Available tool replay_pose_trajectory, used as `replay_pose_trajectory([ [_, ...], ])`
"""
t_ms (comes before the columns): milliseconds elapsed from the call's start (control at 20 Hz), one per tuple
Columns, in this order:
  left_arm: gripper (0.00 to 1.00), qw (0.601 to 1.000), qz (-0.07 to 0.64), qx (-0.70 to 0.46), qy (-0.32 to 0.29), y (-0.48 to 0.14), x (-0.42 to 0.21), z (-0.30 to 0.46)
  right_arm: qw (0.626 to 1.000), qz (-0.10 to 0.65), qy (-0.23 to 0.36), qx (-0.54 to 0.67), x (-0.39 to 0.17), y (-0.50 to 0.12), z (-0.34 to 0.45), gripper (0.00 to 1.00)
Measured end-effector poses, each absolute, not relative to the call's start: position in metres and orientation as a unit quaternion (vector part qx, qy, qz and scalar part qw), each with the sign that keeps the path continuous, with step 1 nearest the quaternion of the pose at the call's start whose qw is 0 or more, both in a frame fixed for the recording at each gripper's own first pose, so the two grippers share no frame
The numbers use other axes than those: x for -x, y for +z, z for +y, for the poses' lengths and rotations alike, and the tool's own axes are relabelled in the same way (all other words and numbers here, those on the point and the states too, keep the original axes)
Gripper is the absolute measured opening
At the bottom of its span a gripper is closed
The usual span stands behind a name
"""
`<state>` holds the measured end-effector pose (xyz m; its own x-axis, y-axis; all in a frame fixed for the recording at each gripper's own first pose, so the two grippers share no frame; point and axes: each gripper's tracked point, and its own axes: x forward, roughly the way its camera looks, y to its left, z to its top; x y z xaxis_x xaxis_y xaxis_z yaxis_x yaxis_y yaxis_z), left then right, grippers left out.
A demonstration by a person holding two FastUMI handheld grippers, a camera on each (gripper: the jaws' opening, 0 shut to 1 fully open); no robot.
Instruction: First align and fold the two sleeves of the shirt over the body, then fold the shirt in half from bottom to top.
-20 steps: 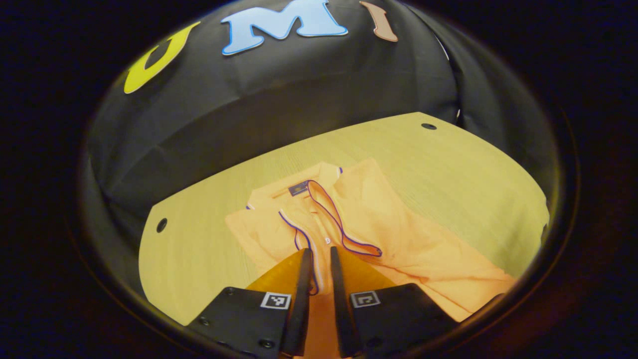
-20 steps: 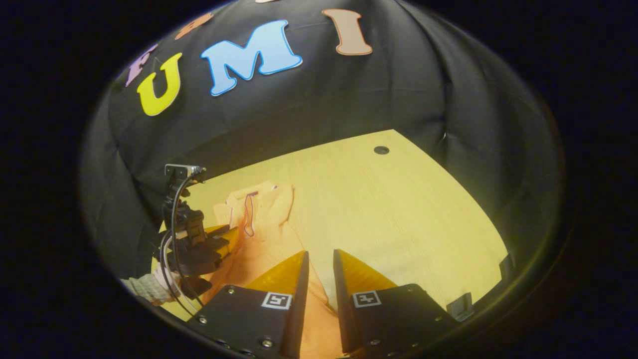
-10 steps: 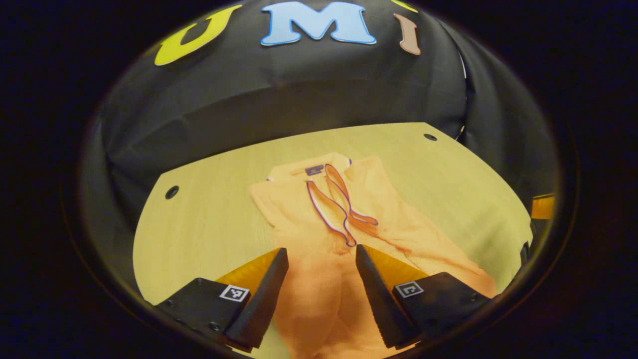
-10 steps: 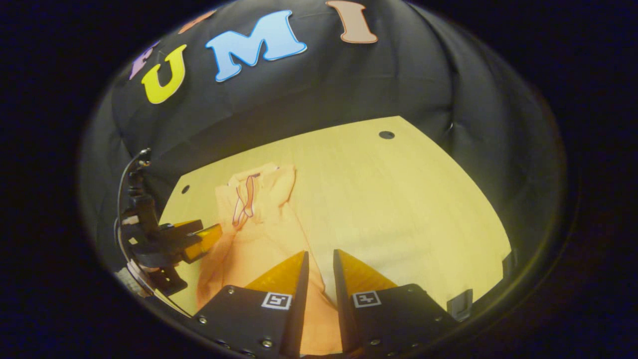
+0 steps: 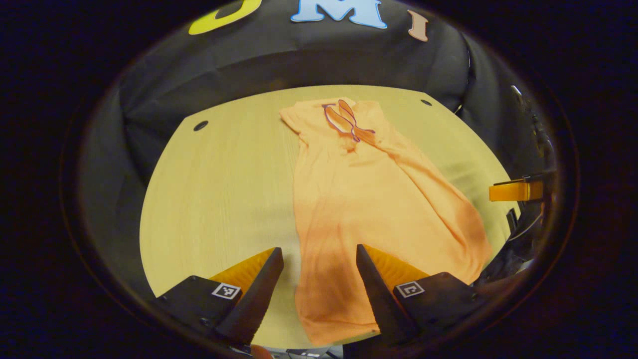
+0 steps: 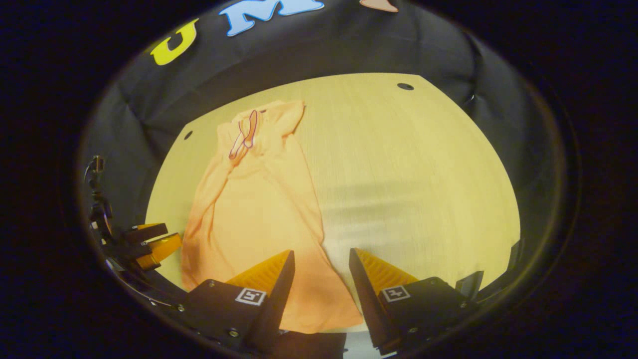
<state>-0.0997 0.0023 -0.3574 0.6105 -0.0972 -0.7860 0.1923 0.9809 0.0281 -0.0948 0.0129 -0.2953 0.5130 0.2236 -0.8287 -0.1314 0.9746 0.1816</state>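
An orange short-sleeved polo shirt (image 5: 369, 199), its sleeves judged already folded in, was laid lengthwise on the pale wooden table (image 5: 219, 189), collar at twelve o'clock, while the left gripper (image 5: 315, 264) and right gripper (image 6: 319, 267) were held open and empty over its hem at six o'clock, apparently for the bottom-to-top fold.

Both views looked from above the desk's (image 5: 219, 199) near edge toward the far wall, sharing the shirt (image 5: 359, 199).

Recording booth, black cloth wall (image 5: 299, 55), wooden table (image 5: 219, 189)
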Motion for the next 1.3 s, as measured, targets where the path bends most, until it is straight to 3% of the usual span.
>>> replay_pose_trajectory([
  [50,0.96,0.890,0.446,-0.050,-0.078,-0.363,0.112,0.003,0.861,0.495,0.107,-0.044,0.102,-0.301,0.014,0.72],
  [100,0.96,0.885,0.457,-0.046,-0.073,-0.368,0.122,0.004,0.855,0.506,0.110,-0.039,0.109,-0.307,0.016,0.82],
  [200,0.99,0.876,0.477,-0.039,-0.060,-0.376,0.140,0.005,0.842,0.526,0.115,-0.027,0.120,-0.317,0.018,0.88],
  [250,0.96,0.873,0.484,-0.037,-0.055,-0.380,0.147,0.006,0.835,0.538,0.117,-0.022,0.126,-0.324,0.020,0.88],
  [550,0.98,0.843,0.536,-0.042,-0.032,-0.404,0.175,0.015,0.795,0.592,0.129,0.010,0.159,-0.350,0.023,0.88],
  [900,0.98,0.823,0.564,-0.064,-0.017,-0.420,0.182,0.022,0.771,0.622,0.127,0.048,0.179,-0.368,0.025,0.88],
  [950,0.98,0.820,0.568,-0.066,-0.014,-0.423,0.181,0.023,0.770,0.624,0.124,0.056,0.178,-0.369,0.025,0.83],
  [1000,0.96,0.819,0.569,-0.064,-0.013,-0.422,0.180,0.022,0.769,0.624,0.124,0.063,0.178,-0.369,0.025,0.88],
  [1050,0.96,0.820,0.569,-0.062,-0.014,-0.423,0.177,0.022,0.767,0.626,0.123,0.070,0.178,-0.370,0.025,0.82],
  [1100,0.95,0.819,0.571,-0.060,-0.014,-0.423,0.177,0.021,0.764,0.629,0.119,0.082,0.178,-0.371,0.023,0.87],
  [1300,0.95,0.810,0.585,-0.033,-0.007,-0.426,0.174,0.018,0.749,0.645,0.108,0.104,0.179,-0.372,0.021,0.87],
])
